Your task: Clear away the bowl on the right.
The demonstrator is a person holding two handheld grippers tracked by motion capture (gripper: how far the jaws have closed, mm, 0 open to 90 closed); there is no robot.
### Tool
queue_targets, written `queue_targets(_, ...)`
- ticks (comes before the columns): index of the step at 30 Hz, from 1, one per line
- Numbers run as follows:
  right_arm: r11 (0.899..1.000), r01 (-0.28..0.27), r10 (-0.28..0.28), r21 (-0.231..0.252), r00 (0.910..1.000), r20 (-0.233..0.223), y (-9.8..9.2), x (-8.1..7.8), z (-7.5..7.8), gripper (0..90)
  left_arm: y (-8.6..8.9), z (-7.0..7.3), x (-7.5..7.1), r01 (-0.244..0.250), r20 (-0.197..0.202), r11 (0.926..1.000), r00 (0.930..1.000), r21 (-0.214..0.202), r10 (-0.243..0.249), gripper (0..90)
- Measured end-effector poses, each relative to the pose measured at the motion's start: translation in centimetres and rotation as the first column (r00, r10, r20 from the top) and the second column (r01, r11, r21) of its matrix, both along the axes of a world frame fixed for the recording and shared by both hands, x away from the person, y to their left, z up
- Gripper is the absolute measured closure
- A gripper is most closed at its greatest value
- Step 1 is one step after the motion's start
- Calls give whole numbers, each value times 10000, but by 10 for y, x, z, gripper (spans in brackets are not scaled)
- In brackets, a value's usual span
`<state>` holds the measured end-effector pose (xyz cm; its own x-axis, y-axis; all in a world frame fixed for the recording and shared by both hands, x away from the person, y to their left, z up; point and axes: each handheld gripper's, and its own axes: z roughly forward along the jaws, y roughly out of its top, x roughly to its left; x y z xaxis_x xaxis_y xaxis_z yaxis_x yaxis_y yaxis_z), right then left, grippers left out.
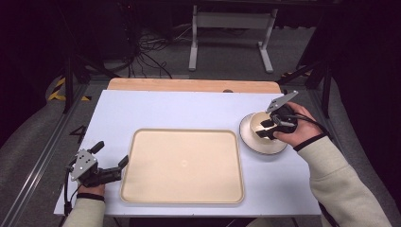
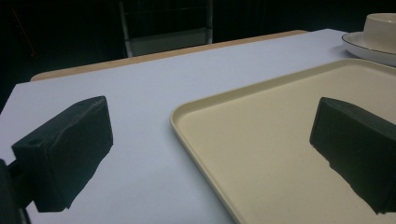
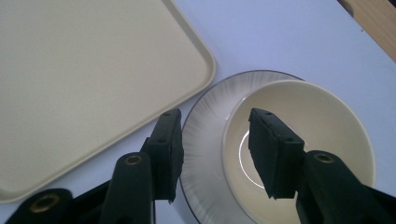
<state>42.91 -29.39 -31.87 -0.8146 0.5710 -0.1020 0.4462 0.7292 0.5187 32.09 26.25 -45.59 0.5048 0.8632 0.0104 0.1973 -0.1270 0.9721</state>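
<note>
Straddling the near wall of the round cream ceramic bowl (image 3: 322, 140), my right gripper (image 3: 215, 156) has its jaws parted moderately: one black pad sits inside the bowl, the other outside over the ribbed rim of the white round plate with a thin dark edge line (image 3: 205, 140) that the bowl stands on. Whether the pads actually touch the bowl wall I cannot tell; there is a visible gap at least on the outer side. In the high view the bowl and plate sit on the white table (image 1: 179, 109) just beyond the right edge of the cream rectangular plastic tray (image 1: 182, 165), whose long axis runs left to right across the table. My left gripper (image 1: 111, 157) rests at the tray's near left corner with its jaws spread wide and nothing between them, one over the table and the other over the tray's floor.
</note>
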Motion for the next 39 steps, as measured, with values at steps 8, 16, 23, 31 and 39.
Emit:
queue_targets(8, 9982, 561, -562, -214, 9984, -49, -13, 12, 2, 539, 0, 0, 0, 7, -8, 10000, 10000, 11, -7, 2)
queue_targets(16, 9928, 1123, -1125, -414, 9936, -36, -28, 25, 7, 533, 0, 0, 1, -4, -18, 10000, 10000, -14, 4, 2)
queue_targets(23, 9844, 1734, -1736, -297, 9848, -13, -42, 35, 7, 509, 0, 0, 0, 26, -22, 10000, 10000, 22, -26, 2)
queue_targets(31, 9645, 2621, -2633, -328, 9639, -391, -63, 49, 4, 509, 0, 0, 1, -5, -25, 10000, 10000, -11, 5, 2)
queue_targets(39, 9268, 3751, -3755, -205, 9234, -800, -69, 59, -14, 493, -1, 0, 0, -4, -22, 10000, 10000, 60, 4, 2)
